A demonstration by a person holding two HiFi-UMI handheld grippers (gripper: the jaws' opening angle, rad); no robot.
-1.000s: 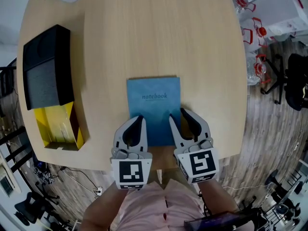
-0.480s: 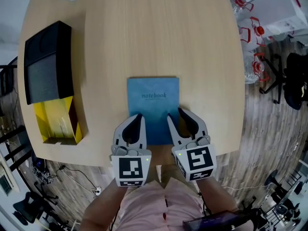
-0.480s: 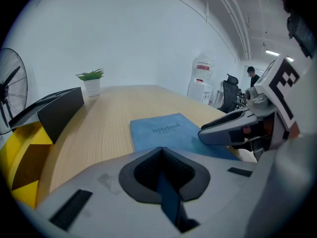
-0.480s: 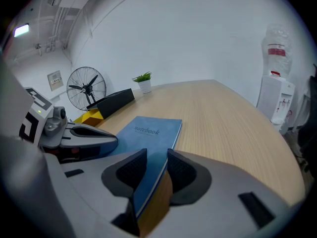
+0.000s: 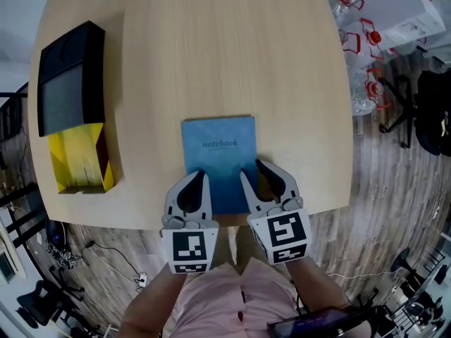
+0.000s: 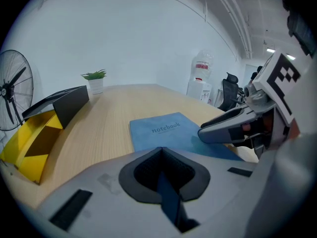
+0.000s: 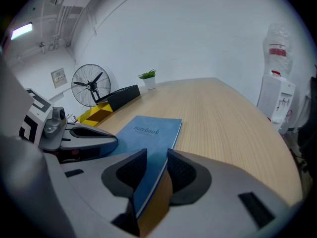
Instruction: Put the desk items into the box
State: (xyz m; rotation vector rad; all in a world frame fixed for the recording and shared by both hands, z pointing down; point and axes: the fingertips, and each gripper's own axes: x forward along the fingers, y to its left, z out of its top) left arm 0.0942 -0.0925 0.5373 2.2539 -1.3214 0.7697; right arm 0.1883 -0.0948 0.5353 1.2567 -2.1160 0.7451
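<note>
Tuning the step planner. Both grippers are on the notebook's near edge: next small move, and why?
Probably lift the notebook slightly. The left gripper and right gripper are each shut on its near edge, it rests on the table, and the yellow box lies open to the left, so it should clear the tabletop first.

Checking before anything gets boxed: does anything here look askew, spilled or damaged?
Nothing spilled or damaged. The notebook lies square on the table, its near edge clamped by the left gripper and the right gripper. The box seems to lie on its side, yellow mouth open.
</note>
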